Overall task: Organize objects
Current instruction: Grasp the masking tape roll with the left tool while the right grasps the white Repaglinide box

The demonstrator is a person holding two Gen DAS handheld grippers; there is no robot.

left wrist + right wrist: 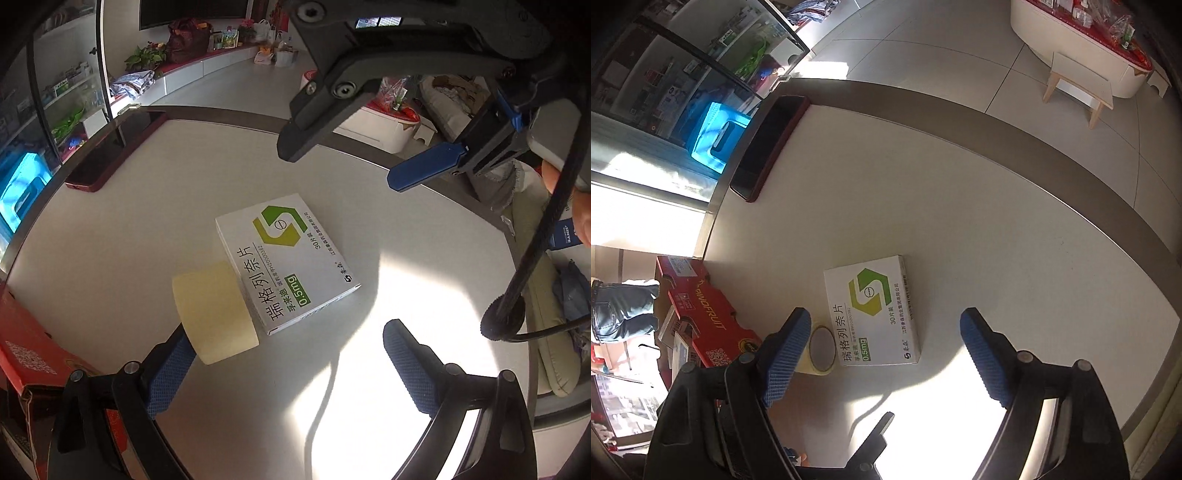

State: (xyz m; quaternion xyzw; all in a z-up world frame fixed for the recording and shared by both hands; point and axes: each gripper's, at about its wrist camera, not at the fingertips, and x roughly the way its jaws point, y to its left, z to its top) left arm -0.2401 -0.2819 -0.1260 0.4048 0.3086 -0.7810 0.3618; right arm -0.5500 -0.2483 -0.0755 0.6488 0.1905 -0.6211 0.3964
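Observation:
A white medicine box with a green logo lies flat on the round white table. A pale yellow tape roll rests against its left side. My left gripper is open and low over the table. Its left fingertip is just behind the roll, and nothing is pinched. My right gripper hangs open above the far side of the box. In the right wrist view the box lies between and below the wide blue fingers of the right gripper, with the roll beside the left finger.
A red printed carton sits at the table's left edge. A dark phone in a red case lies by the far rim. Beyond the table are a blue plastic stool, glass shelves and a small wooden stool. A cable hangs at the right.

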